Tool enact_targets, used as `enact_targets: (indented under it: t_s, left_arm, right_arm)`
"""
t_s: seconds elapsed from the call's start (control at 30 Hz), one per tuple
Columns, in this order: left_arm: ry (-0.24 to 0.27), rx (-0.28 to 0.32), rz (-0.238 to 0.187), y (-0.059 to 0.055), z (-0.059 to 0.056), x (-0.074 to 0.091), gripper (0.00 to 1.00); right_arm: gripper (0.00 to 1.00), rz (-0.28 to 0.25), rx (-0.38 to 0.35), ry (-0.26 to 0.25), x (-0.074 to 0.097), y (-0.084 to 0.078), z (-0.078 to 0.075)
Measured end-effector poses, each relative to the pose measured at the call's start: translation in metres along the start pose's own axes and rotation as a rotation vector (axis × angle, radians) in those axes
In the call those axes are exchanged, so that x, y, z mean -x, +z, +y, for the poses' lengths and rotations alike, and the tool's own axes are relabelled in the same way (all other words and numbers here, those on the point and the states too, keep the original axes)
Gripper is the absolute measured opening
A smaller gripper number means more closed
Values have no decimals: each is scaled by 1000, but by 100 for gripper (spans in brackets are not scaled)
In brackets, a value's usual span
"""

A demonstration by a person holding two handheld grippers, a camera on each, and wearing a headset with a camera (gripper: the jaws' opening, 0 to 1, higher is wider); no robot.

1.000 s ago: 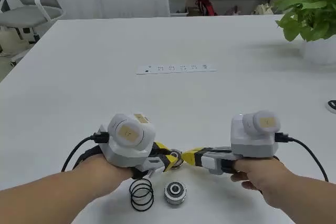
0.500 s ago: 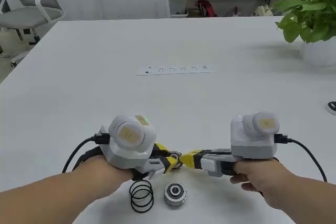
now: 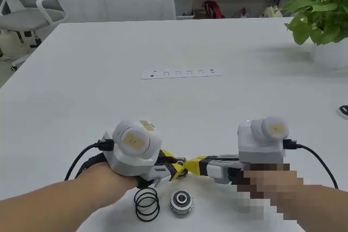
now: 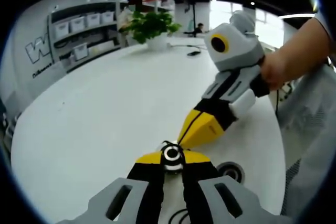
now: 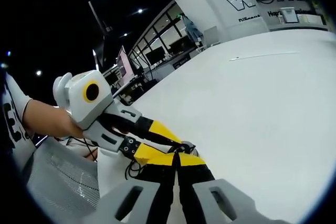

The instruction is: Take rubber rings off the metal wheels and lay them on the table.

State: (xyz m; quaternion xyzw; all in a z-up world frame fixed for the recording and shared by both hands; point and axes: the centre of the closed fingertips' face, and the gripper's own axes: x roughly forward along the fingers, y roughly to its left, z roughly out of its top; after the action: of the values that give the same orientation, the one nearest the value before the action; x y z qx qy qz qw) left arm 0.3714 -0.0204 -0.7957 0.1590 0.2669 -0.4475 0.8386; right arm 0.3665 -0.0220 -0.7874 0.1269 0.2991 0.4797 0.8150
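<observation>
Your left claw (image 4: 171, 157) clamps the wheel (image 4: 171, 152); your right claw (image 5: 176, 159), pinched on its rubber ring (image 5: 185, 146), may slip, snapping it back.

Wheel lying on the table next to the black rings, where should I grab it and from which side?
Grip across its outer rim, coming straight down from above. The wheel lies flat, hub up, so only the round edge offers itself to the jaws. The rings lie close on its left, so I'd set the jaws front and back.
</observation>
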Motion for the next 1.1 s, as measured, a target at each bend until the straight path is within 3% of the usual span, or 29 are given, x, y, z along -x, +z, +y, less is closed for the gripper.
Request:
enact_targets:
  t_s: [1.1]
  left_arm:
    - [-1,2,-2,0,0,1,12]
  right_arm:
    - [0,-26,-102,116,6,1,14]
